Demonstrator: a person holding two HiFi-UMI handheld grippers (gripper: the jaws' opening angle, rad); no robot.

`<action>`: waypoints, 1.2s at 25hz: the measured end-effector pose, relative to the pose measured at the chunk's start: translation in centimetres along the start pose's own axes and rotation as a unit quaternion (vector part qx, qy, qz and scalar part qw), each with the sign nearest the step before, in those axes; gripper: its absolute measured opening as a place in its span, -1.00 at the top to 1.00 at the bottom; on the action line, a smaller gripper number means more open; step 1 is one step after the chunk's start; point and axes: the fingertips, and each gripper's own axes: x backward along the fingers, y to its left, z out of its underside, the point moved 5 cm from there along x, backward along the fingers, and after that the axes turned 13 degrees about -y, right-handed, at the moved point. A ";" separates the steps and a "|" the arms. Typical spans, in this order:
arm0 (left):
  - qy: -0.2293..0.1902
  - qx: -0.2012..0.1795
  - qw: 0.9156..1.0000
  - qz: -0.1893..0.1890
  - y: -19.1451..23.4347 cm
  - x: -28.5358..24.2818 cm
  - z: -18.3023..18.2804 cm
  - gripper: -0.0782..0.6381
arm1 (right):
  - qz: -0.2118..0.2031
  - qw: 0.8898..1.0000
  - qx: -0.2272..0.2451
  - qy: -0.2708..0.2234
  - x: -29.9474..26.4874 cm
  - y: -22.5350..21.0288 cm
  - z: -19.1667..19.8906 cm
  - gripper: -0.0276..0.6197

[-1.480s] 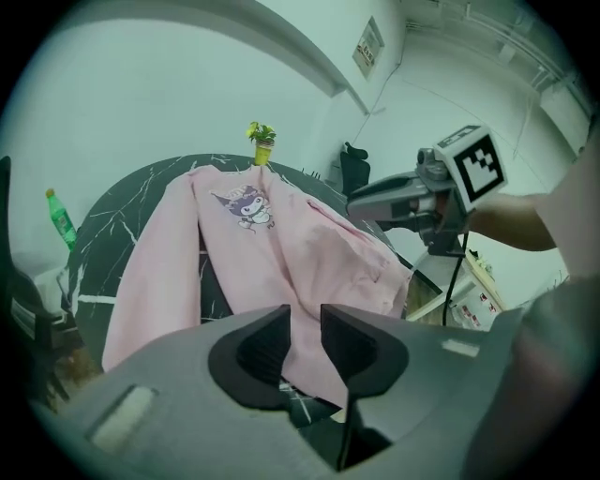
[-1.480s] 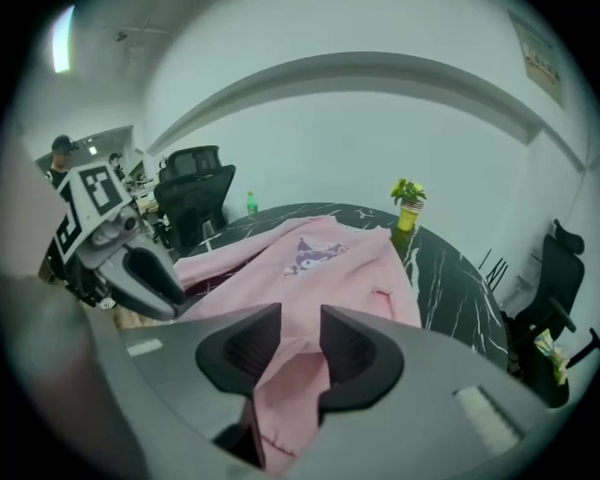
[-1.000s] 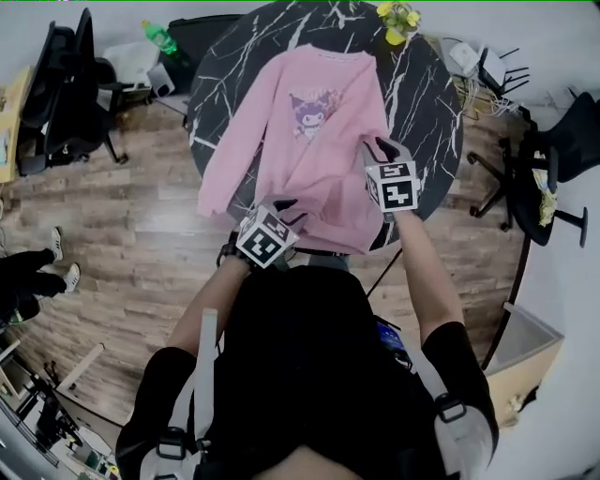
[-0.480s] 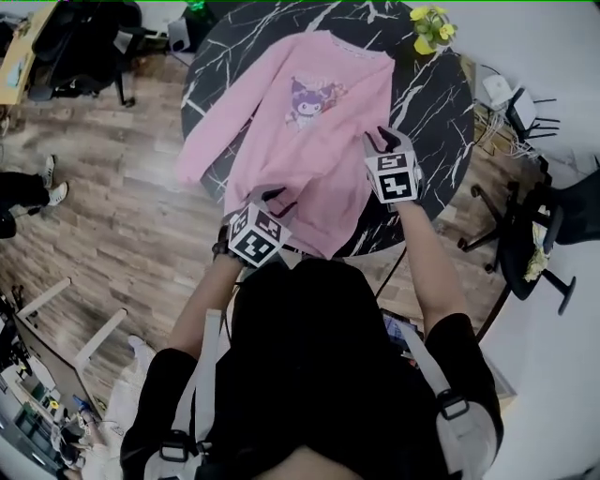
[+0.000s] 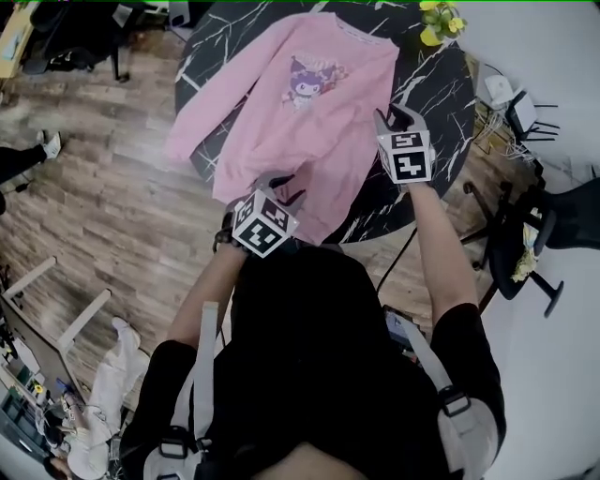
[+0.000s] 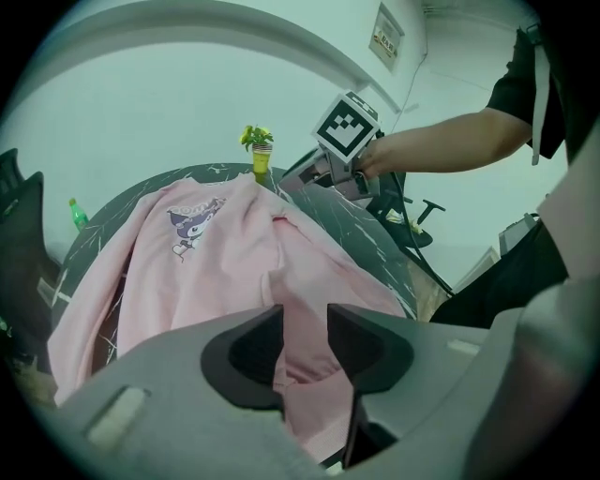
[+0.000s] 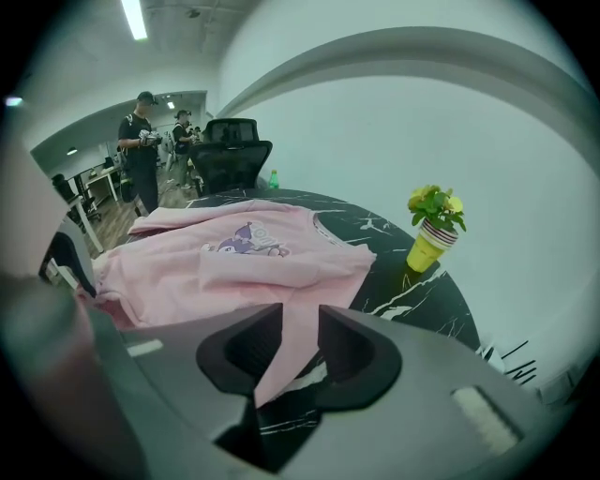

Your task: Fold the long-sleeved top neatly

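A pink long-sleeved top (image 5: 300, 103) with a cartoon print lies spread face up on the round black marble table (image 5: 441, 103). Its left sleeve hangs over the table's left edge. My left gripper (image 5: 281, 187) is at the near hem, and its jaws have just closed a little further on the pink fabric (image 6: 300, 309) pinched between them. My right gripper (image 5: 396, 117) stands at the top's right edge, shut on a strip of pink fabric (image 7: 291, 337) that runs from the right sleeve. The left gripper view also shows the right gripper (image 6: 323, 173) beyond the top.
A yellow pot with a small plant (image 5: 441, 21) stands at the table's far right rim. Office chairs stand at the right (image 5: 534, 216) and far left (image 5: 75, 28). A person's foot (image 5: 47, 142) shows at the left, and people (image 7: 141, 150) stand in the background.
Both grippers have shifted across the table with pink fabric held in them, and their marker cubes have rolled. The right one now sits further out at the top's right edge.
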 end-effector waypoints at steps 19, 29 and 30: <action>0.000 0.153 0.984 -0.088 -9.5 -6.5 0.7 0.33 | -0.221 0.941 0.256 -0.030 -4.5 -4.2 -2.7 0.40; 0.014 0.214 0.964 -0.155 -10.8 -8.1 2.2 0.34 | -0.337 0.862 0.377 0.043 -8.0 -2.1 -1.8 0.20; 0.014 0.217 0.964 -0.153 -10.9 -8.3 2.2 0.36 | -0.337 0.859 0.381 0.049 -8.3 -2.0 -1.7 0.20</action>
